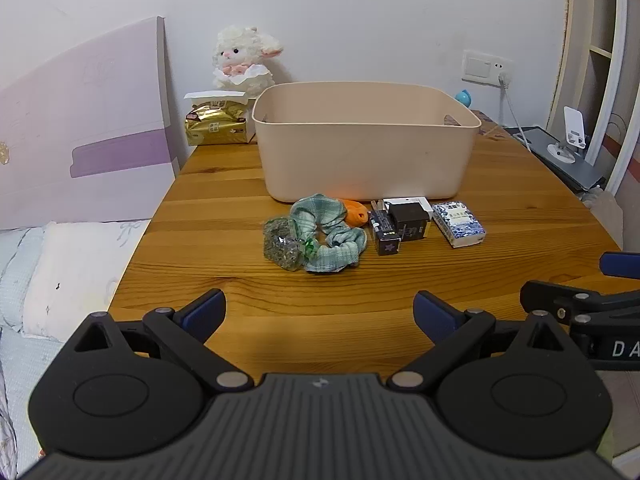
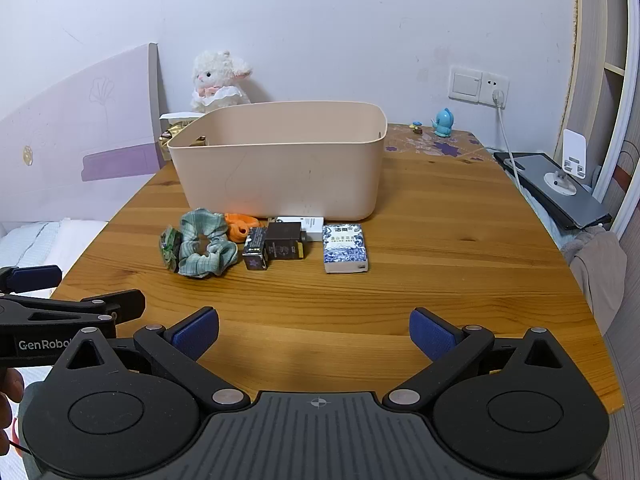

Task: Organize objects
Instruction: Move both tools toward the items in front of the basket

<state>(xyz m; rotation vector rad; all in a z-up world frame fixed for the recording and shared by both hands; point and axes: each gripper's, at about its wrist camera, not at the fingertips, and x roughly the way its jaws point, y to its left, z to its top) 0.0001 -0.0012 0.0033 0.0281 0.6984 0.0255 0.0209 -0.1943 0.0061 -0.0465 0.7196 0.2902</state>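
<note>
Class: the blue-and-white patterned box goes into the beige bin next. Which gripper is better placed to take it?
Probably the right gripper: the blue-and-white box lies nearly straight ahead of it, while it sits off to the right of the left gripper. Both are open.

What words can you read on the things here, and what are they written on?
"GenRobo", cut off at the edge: on the left gripper, seen from the right wrist.
"DA", cut off: on the right gripper, seen from the left wrist.
Blue-and-white packet, black boxes, gold bag: print too small or blurred to read.
</note>
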